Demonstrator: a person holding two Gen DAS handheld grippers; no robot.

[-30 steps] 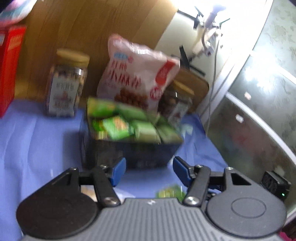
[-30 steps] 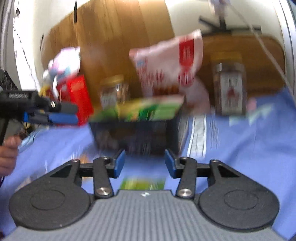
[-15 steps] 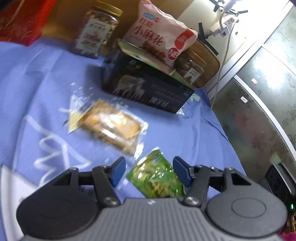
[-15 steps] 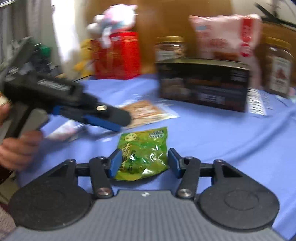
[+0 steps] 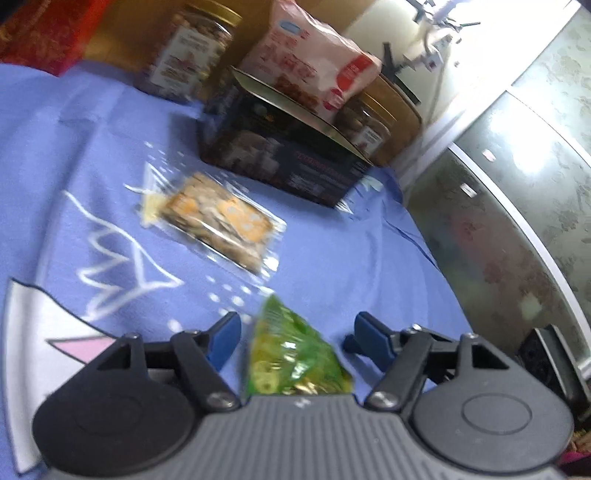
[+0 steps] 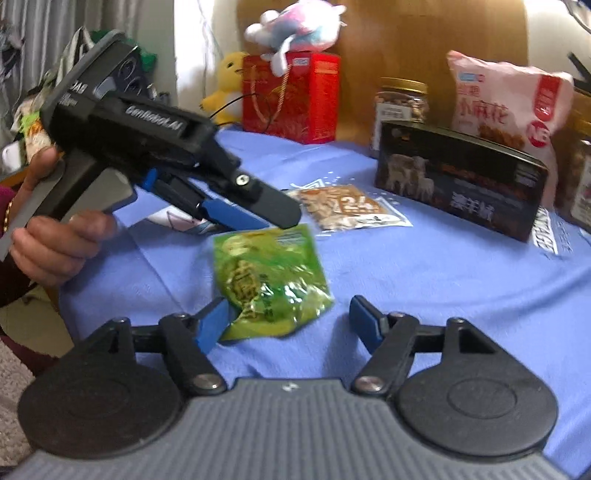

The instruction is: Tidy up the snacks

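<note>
Currently both grippers converge on one green snack packet lying flat on the blue tablecloth.

Right wrist view: right gripper at bottom centre, jaws opening; the packet's lower edge sits between the blue fingertips, nearer the left one, no pad pressing on it. The left gripper enters from the upper left, held by a hand, its tips just above the packet's top edge.

Left wrist view: left gripper at bottom centre, jaws opening — the green packet lies between the tips, clear gaps on both sides, nothing clamped.

Surroundings, right wrist view:
- clear-wrapped cracker packet on the cloth, just beyond the green one, centre frame
- dark box at right, behind the crackers
- pink snack bag standing behind the box, upper right
- jar left of the pink bag
- red gift box at upper centre, a plush toy on top

Left view is motion-blurred — label text unreadable.
</note>
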